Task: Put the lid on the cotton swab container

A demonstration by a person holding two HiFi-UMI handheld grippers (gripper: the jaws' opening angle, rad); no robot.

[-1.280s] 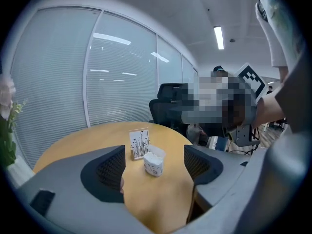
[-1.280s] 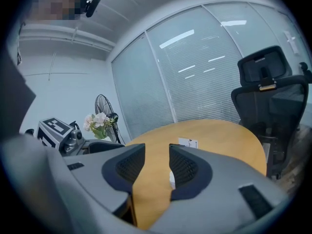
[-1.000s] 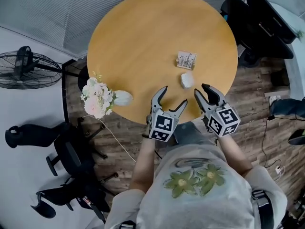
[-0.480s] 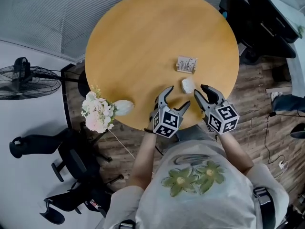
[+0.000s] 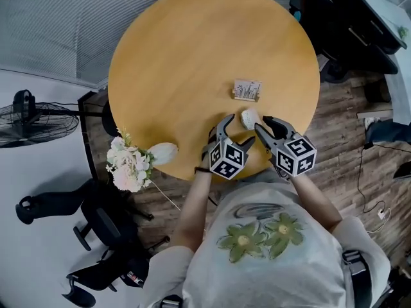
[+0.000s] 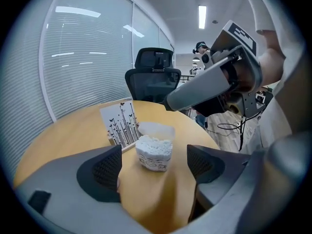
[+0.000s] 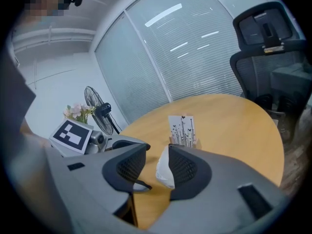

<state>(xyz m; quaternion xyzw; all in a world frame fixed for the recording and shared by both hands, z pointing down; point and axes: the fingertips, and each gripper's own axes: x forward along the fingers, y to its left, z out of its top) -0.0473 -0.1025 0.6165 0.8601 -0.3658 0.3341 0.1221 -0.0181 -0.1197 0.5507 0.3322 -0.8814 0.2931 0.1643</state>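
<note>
Held left tongs [image 5: 236,132] just short of the cotton swab cup [image 5: 249,116] near the table's [image 5: 167,56] front edge, jaws opening, nothing gripped. Saw what looked like the lid [image 6: 158,128] raised behind the swabs. Held right tongs [image 5: 264,126] just beside the cup, jaws parted, empty. Judged approach stage; next needed steadying the cup, pressing lid down.

One swab container [image 5: 249,116], one card stand [image 5: 247,90], one bouquet [image 5: 129,164].

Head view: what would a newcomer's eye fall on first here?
The round wooden table fills the middle of the view. Near its front edge stands the cotton swab container, uncovered, full of white swabs. The left gripper, jaws opening with nothing between them, and the right gripper point at it.
</note>
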